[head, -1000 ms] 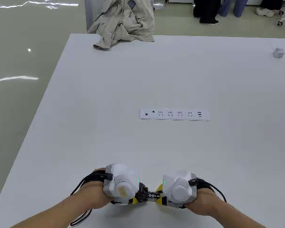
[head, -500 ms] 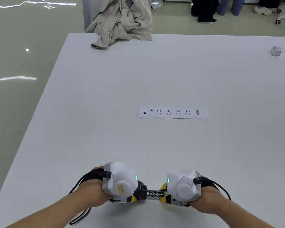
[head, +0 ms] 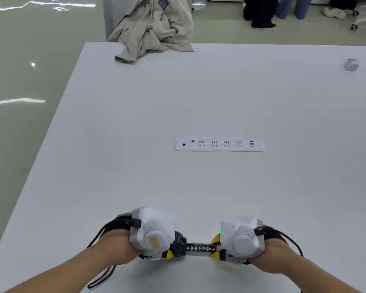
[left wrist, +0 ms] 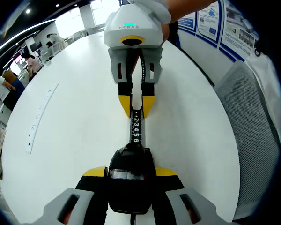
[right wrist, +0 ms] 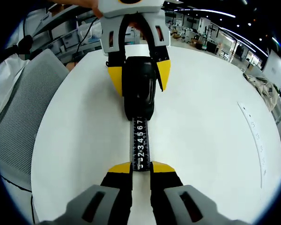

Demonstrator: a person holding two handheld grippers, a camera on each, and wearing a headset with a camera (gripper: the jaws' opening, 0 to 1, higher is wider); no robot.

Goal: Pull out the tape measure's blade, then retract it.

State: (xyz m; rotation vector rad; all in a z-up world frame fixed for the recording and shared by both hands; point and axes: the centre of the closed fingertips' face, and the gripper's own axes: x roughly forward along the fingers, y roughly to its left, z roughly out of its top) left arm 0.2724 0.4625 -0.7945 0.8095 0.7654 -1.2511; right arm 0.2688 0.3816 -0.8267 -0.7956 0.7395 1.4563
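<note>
The black tape measure case (left wrist: 130,177) sits between the yellow-tipped fingers of my left gripper (left wrist: 130,172), which is shut on it; the case (right wrist: 139,89) also faces me in the right gripper view. A short length of blade (head: 199,248) with black numerals runs from the case to my right gripper (right wrist: 141,167), whose jaws are shut on the blade's end (right wrist: 140,161). In the head view the left gripper (head: 169,250) and right gripper (head: 215,251) face each other near the table's front edge, a small gap apart. The blade (left wrist: 136,126) shows numbers up to about seven.
A white power strip (head: 219,144) lies flat in the middle of the white table (head: 280,104). A beige garment (head: 151,27) is heaped at the far left corner, and a small pale object (head: 351,65) sits far right. A grey mesh chair (right wrist: 23,89) stands beside the table.
The two grippers have moved apart, and more of the blade now spans the gap between them. The head camera has shifted slightly.
</note>
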